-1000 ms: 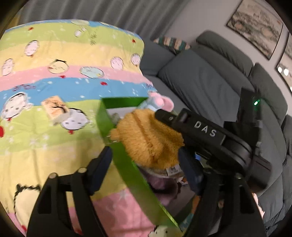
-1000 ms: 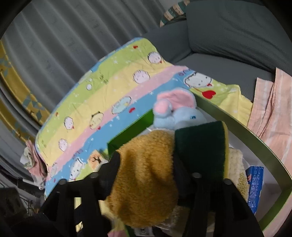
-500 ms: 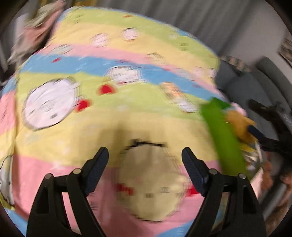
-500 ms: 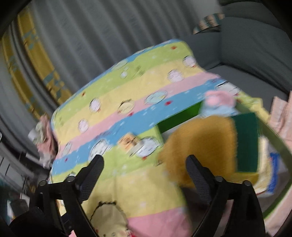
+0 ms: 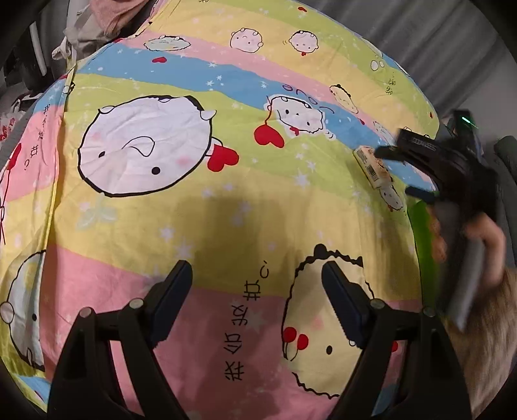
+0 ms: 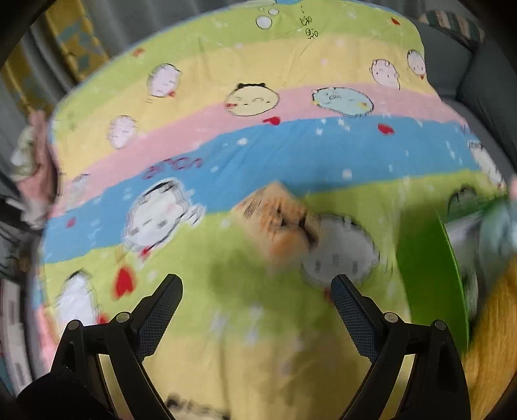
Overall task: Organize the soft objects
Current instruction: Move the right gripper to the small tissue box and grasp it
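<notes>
My left gripper (image 5: 258,290) hangs open over the striped cartoon blanket (image 5: 161,210), with nothing between its fingers. My right gripper (image 6: 257,300) is open and empty too, above the same blanket (image 6: 226,155). A small orange packet (image 6: 278,223) lies blurred just ahead of it. In the left wrist view that packet (image 5: 371,164) lies beside the right gripper (image 5: 400,173), which a hand holds. The green box (image 6: 429,268) stands at the right edge with a brown plush toy (image 6: 491,349) and a blue-and-pink plush (image 6: 504,219) in it.
A heap of clothes (image 5: 97,26) lies past the blanket's far left corner. The grey sofa (image 6: 478,80) runs along the right, and curtains (image 6: 48,48) hang behind. The green box's wall (image 5: 420,226) borders the blanket at the right.
Both grippers have swung left, away from the green box and out over the blanket. The right gripper opened and left the brown plush toy in the box.
</notes>
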The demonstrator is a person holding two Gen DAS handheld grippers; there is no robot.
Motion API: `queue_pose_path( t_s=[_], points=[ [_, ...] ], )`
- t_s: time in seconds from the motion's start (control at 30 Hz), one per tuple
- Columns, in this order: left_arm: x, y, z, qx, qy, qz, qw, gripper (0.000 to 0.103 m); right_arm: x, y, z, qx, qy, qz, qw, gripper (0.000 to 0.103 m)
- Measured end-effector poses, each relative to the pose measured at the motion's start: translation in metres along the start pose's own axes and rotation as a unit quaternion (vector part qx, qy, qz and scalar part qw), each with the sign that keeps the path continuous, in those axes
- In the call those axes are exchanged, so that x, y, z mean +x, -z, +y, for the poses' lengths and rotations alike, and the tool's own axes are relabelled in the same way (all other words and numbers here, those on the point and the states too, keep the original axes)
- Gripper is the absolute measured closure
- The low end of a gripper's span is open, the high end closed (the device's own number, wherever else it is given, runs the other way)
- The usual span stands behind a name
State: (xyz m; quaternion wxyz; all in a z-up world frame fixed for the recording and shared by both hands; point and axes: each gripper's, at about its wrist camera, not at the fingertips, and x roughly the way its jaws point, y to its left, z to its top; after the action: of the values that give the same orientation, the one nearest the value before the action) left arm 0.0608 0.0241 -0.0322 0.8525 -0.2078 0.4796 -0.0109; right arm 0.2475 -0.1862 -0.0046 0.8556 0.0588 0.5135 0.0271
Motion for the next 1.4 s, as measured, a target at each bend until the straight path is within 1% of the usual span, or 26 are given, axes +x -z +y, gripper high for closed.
queue_pose_path(
  t_s=[0.03, 0.07, 0.2, 0.3, 0.37, 0.43, 0.47, 0.5, 0.6, 0.67, 0.77, 0.87, 0.93, 1.03, 1.07, 1.13, 1.17, 1.2, 1.23, 1.3, 1.4],
  points=[
    [0.001, -0.002, -0.001, 0.0, -0.001, 0.001, 1.0, 0.022, 0.008, -0.008, 0.004, -0.014, 0.022, -0.005, 1.0, 0.009],
    [0.001, -0.003, -0.001, 0.0, -0.004, 0.001, 1.0, 0.022, 0.015, -0.013, 0.007, -0.026, 0.033, -0.006, 0.999, 0.009],
    [0.002, -0.006, 0.004, -0.003, -0.001, 0.005, 1.0, 0.022, 0.037, -0.021, 0.008, -0.05, 0.054, 0.008, 0.997, 0.009],
    [0.001, -0.007, 0.005, 0.001, 0.001, 0.004, 1.0, 0.022, 0.053, -0.022, -0.001, -0.038, 0.075, 0.029, 0.996, 0.009],
    [0.003, -0.008, 0.005, 0.002, -0.002, 0.002, 1.0, 0.022, 0.056, -0.018, -0.01, -0.025, 0.067, 0.028, 0.997, 0.011],
    [0.003, -0.008, 0.005, 0.002, -0.01, -0.003, 1.0, 0.022, 0.051, -0.013, -0.012, -0.027, 0.071, 0.008, 0.997, 0.022],
    [0.002, -0.008, 0.005, 0.003, -0.011, -0.004, 0.9999, 0.022, 0.048, -0.011, -0.011, -0.033, 0.075, 0.005, 0.997, 0.033],
    [0.002, -0.007, 0.004, 0.005, -0.012, -0.006, 0.9999, 0.022, 0.044, -0.009, -0.01, -0.037, 0.074, 0.005, 0.997, 0.037],
    [0.002, -0.007, 0.002, 0.007, -0.012, -0.008, 0.9999, 0.022, 0.027, 0.004, -0.008, -0.022, 0.029, 0.018, 0.999, 0.038],
    [0.001, -0.006, 0.003, 0.005, -0.014, -0.009, 0.9998, 0.022, 0.007, 0.025, -0.001, -0.025, 0.001, 0.015, 1.0, 0.038],
    [0.0, -0.005, 0.002, 0.004, -0.018, -0.011, 0.9998, 0.022, -0.018, 0.065, 0.009, -0.039, -0.033, 0.023, 0.998, 0.038],
    [-0.002, -0.001, 0.003, 0.008, -0.019, -0.013, 0.9997, 0.022, -0.036, 0.108, 0.012, -0.029, -0.073, 0.045, 0.996, 0.038],
    [-0.004, 0.002, 0.004, 0.009, -0.02, -0.012, 0.9997, 0.022, -0.043, 0.134, 0.013, -0.019, -0.08, 0.059, 0.995, 0.038],
    [-0.005, 0.006, 0.005, 0.005, -0.02, -0.012, 0.9997, 0.022, -0.051, 0.161, 0.018, -0.03, -0.075, 0.07, 0.994, 0.038],
    [-0.006, 0.007, 0.005, 0.003, -0.018, -0.011, 0.9998, 0.022, -0.054, 0.169, 0.019, -0.032, -0.076, 0.07, 0.994, 0.036],
    [-0.008, 0.011, 0.004, 0.001, -0.008, -0.008, 0.9999, 0.022, -0.06, 0.175, 0.016, -0.032, -0.073, 0.054, 0.995, 0.029],
    [-0.009, 0.012, 0.003, -0.001, -0.002, -0.008, 1.0, 0.022, -0.064, 0.176, 0.012, -0.03, -0.074, 0.047, 0.996, 0.023],
    [-0.011, 0.014, 0.002, -0.002, 0.005, -0.007, 1.0, 0.022, -0.07, 0.176, 0.006, -0.022, -0.079, 0.041, 0.996, 0.02],
    [-0.012, 0.016, 0.001, -0.001, 0.016, -0.005, 0.9999, 0.022, -0.072, 0.173, 0.002, -0.017, -0.084, 0.038, 0.996, 0.02],
    [-0.014, 0.02, -0.003, 0.0, 0.037, -0.001, 0.9993, 0.022, -0.086, 0.168, -0.014, 0.003, -0.118, 0.019, 0.993, 0.02],
    [-0.013, 0.028, -0.013, 0.005, 0.087, 0.013, 0.9961, 0.023, -0.096, 0.157, -0.03, 0.02, -0.166, -0.01, 0.986, 0.02]
  ],
)
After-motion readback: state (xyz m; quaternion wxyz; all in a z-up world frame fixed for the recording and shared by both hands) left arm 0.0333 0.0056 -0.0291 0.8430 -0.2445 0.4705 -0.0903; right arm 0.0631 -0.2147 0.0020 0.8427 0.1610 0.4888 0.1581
